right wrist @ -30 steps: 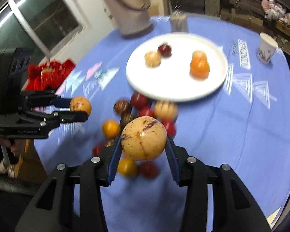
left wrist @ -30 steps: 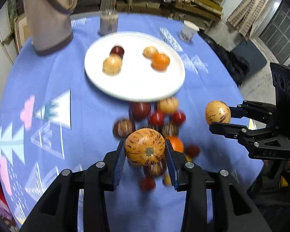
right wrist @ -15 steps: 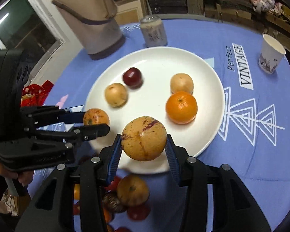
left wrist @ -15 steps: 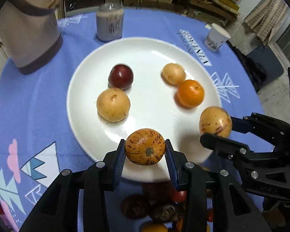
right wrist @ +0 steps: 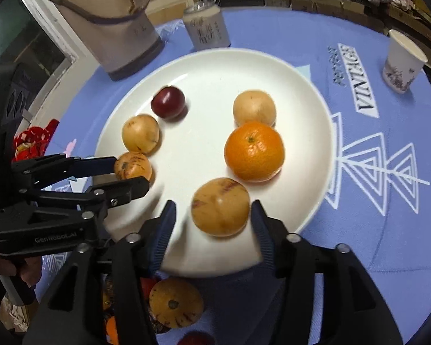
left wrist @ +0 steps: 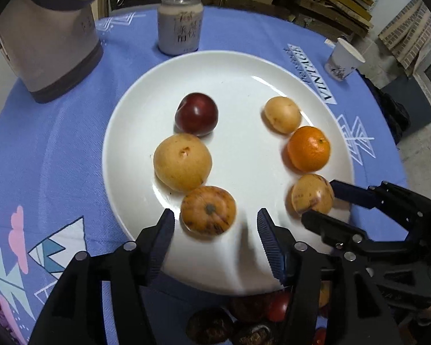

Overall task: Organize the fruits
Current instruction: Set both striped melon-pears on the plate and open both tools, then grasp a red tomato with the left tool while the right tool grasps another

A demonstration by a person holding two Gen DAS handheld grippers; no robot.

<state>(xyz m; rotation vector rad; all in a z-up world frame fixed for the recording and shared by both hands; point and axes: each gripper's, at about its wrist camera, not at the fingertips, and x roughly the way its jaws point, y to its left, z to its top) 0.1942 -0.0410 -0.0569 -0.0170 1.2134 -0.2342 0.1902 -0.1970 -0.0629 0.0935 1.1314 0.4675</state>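
Resting on plate (left wrist: 135,132): 6 fruits; 2 tools open.

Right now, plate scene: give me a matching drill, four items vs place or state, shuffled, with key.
Items:
1. orange
2. dark red fruit
3. paper cup
4. left gripper

Places or states:
A. off the plate, on the blue cloth
B. open around a striped fruit
C. far side of the plate, nearest the can
D. touching a pale fruit

Pairs: 1-D, 2-C, 3-A, 4-B
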